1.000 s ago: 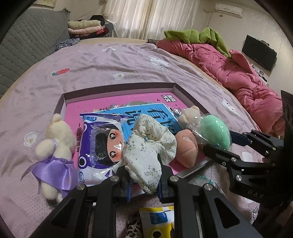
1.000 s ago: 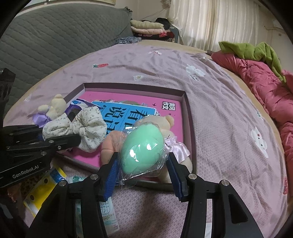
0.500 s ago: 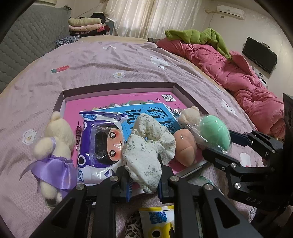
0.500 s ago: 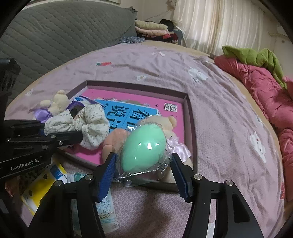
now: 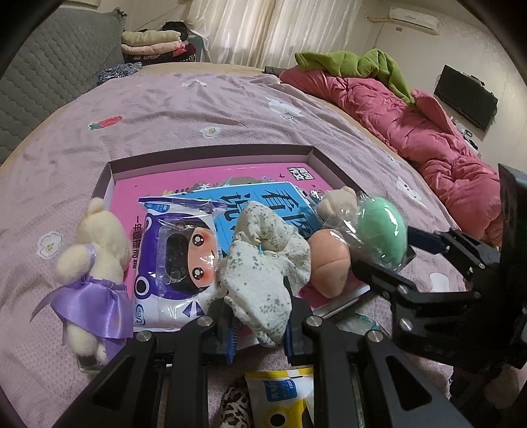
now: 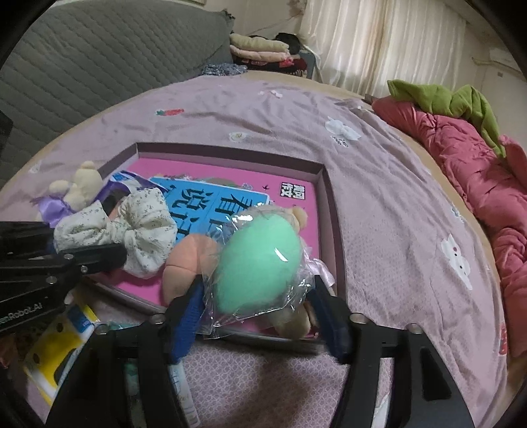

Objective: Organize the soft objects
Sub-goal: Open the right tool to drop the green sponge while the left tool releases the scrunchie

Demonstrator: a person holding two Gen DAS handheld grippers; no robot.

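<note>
Covering the bed [image 5: 197, 108] is a mauve sheet with small printed flowers and animals, and a shallow box lid [image 5: 210, 154] with a pink and blue printed floor lies on it just ahead of both pairs of fingers. A crumpled pink quilt [image 5: 428, 131] with a green garment [image 5: 355, 62] on top runs along the far right of the bed; pale curtains [image 5: 250, 29], folded clothes and a grey quilted headboard [image 6: 98, 49] close off the room behind.

The left gripper [image 5: 260, 329] has its fingers nearly closed, pinching a white floral scrunchie [image 5: 263, 253] that rests over the lid's near edge. The right gripper [image 6: 260, 316] is opening its fingers, which stand wide on either side of a green egg-shaped sponge [image 6: 257, 260] in clear wrapping; the sponge sits over the lid's near corner, and whether the left pad is in contact with the wrapping cannot be made out.

Beyond the left fingers lie a cream plush bear in a purple ribbon [image 5: 92, 263] and a purple wet-wipe packet [image 5: 178, 260]. A peach plush [image 5: 329, 263] sits between scrunchie and sponge. Another bear [image 6: 296, 214] is mostly hidden behind the sponge. A yellow packet [image 5: 283, 398] below the fingers is cut off.
</note>
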